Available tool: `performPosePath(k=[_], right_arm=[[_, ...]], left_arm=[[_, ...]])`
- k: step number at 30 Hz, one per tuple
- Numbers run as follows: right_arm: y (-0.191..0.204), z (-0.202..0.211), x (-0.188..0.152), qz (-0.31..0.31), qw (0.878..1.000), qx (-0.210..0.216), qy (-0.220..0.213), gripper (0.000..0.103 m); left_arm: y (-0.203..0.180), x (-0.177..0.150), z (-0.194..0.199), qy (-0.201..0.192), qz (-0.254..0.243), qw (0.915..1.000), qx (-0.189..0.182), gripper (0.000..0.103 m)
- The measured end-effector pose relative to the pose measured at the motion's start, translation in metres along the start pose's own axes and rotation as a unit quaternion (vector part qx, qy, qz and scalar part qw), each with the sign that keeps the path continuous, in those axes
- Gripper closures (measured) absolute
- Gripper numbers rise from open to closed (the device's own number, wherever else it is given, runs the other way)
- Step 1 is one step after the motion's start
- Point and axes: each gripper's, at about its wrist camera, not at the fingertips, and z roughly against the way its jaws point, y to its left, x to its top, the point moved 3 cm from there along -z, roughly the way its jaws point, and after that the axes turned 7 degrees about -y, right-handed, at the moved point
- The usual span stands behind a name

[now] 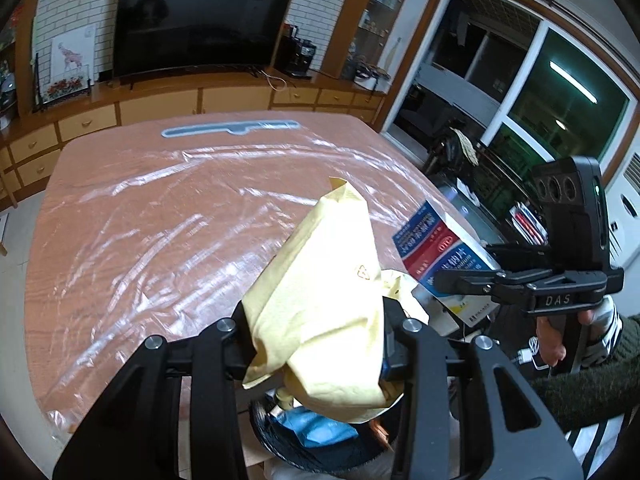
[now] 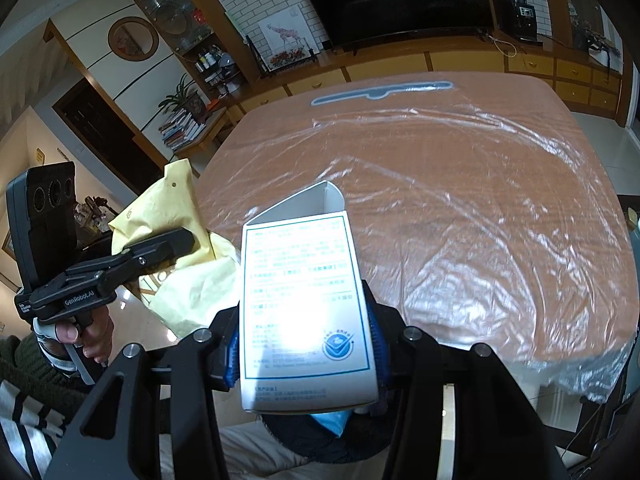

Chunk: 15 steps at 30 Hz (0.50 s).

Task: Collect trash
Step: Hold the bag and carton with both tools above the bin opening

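A yellow padded envelope (image 1: 320, 280) stands up between my left gripper's (image 1: 318, 328) jaws, which are shut on it. The envelope (image 2: 176, 208) and the left gripper (image 2: 172, 256) also show at the left of the right wrist view. My right gripper (image 2: 306, 352) is shut on a white medicine box (image 2: 304, 280) with printed text and an open top flap. From the left wrist view the box (image 1: 436, 248) shows its red and blue face, held by the right gripper (image 1: 476, 268). Both items hang over a dark round bin (image 1: 320, 452) (image 2: 296, 436) that has blue trash (image 1: 320, 428) inside.
The table (image 1: 180, 220) (image 2: 460, 200) ahead is covered with clear plastic film, and a grey-blue strip (image 1: 232, 128) lies at its far edge. A TV (image 1: 200, 24) and wooden drawers stand behind it. A person's hand (image 1: 556, 344) and striped sleeve sit at the right.
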Motion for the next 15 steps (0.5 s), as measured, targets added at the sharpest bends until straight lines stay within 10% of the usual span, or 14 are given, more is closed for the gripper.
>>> performPosePath(k=[15], right_arm=[[0.008,-0.001,-0.046,0.002,0.998,-0.005,0.055,0.056]], left_arm=[[-0.020,-0.058,-0.019,0.076,-0.034,0.9962,-0.026,0.062]])
